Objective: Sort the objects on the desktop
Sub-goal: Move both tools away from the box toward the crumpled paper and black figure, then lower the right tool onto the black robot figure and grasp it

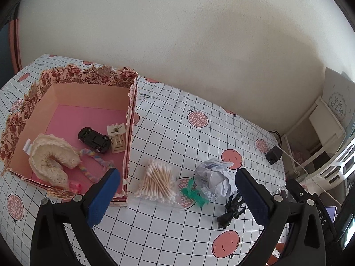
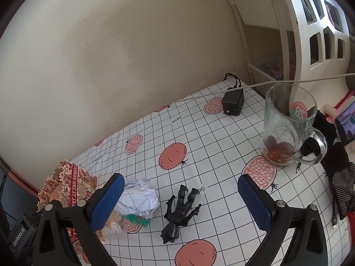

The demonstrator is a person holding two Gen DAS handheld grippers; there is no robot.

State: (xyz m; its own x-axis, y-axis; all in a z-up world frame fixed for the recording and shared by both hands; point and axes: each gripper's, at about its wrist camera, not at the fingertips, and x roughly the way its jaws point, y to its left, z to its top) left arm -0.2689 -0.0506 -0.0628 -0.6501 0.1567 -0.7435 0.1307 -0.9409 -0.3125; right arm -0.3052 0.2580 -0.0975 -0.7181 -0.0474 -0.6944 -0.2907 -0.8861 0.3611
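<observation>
Right wrist view shows the black toy figure [image 2: 180, 210] lying flat on the table, just ahead of the right gripper [image 2: 180, 201], whose blue fingers are wide apart and empty. It lies lengthwise, near to far. The left gripper [image 1: 177, 196], also apart, sits further left, by the cotton swabs [image 1: 156, 180].

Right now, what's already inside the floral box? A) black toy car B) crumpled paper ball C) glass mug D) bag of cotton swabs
A: the black toy car lies on the pink floor of the floral box; the others are outside it on the tablecloth.
</observation>
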